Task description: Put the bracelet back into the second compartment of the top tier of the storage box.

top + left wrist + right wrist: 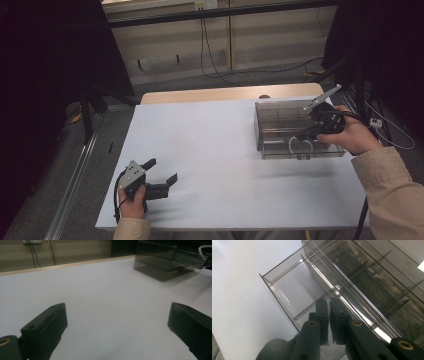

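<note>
Both grippers show in the high view. At the near left corner of the table (210, 150), the left gripper (162, 172) rests low over the white top with its jaws spread wide and nothing between them; the left gripper view has the same two black jaws far apart over bare white surface. At the far right, the right gripper (302, 136) reaches down into the box (280, 107), held by a hand (350, 135) in a tan sleeve. In the right gripper view its jaws stand almost together, a thin slit between them, low inside a compartment (294, 290) at one end of the box; whether they pinch anything I cannot tell.

That box is clear smoked plastic, open on top, split by thin dividers (359, 267) into several compartments. It sits on the right side of the table near the back edge, well apart from the left gripper. Something white and looped, like a cord (300, 145), lies near the front wall just beside the right gripper's tips. The end compartment shows nothing besides the jaws.
</note>
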A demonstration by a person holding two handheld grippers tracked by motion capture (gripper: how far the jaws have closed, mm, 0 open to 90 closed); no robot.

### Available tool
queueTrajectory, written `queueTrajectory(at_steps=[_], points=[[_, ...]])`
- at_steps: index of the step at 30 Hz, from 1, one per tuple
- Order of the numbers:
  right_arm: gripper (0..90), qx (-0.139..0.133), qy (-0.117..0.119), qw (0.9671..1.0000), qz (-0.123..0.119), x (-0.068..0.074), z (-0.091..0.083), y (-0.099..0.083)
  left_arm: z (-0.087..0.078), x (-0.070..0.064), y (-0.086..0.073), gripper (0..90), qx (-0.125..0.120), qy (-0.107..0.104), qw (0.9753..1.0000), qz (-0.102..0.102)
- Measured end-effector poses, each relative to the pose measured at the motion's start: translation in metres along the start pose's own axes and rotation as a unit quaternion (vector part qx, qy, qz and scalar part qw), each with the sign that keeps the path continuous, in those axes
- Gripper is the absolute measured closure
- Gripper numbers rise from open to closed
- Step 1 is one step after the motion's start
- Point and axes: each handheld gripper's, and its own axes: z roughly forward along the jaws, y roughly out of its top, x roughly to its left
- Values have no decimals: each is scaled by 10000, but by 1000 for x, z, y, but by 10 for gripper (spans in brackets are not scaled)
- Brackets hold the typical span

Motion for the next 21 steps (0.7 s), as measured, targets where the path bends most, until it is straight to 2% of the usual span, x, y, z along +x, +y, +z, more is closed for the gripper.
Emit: queueTrajectory(at_steps=[10, 21], points=[[857, -6, 21, 10000, -30, 2, -1, -1, 0, 0, 0, 27, 3, 3, 10000, -1], [883, -95, 242, 9996, -104, 8, 0, -5, -1, 0, 0, 27, -5, 8, 10000, -24]])
